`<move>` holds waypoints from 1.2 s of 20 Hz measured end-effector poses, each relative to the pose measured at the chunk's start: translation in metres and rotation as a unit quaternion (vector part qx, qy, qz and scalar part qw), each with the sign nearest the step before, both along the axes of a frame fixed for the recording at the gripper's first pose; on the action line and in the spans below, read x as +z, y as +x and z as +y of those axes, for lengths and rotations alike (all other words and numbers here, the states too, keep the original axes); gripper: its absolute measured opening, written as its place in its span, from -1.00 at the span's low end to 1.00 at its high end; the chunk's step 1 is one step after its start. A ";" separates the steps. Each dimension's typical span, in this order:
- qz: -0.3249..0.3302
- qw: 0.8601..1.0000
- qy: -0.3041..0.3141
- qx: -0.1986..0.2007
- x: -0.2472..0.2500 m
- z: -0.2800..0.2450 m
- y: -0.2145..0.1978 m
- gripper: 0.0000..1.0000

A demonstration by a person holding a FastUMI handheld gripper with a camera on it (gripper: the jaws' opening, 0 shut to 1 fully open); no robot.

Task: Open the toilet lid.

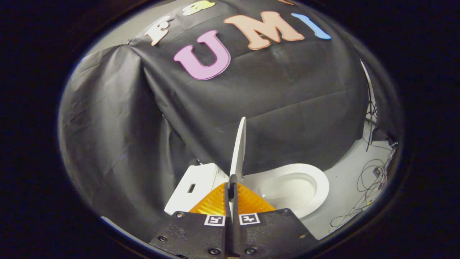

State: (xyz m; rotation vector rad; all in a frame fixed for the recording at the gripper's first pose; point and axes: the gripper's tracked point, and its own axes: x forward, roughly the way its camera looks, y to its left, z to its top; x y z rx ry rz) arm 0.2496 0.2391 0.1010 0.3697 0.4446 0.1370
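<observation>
Gripper [232,185] fingers pinched the raised toilet lid [238,147], which stood edge-on at twelve o'clock from them; bowl [320,187] lay at two o'clock, tank [192,187] at ten.

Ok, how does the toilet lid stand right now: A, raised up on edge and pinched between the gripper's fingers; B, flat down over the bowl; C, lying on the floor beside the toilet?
A: the toilet lid stands edge-on above the open bowl, its lower edge clamped in the gripper.
</observation>
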 end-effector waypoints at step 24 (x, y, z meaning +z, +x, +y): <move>-0.039 0.985 -0.093 0.143 0.009 0.212 0.029 -1.00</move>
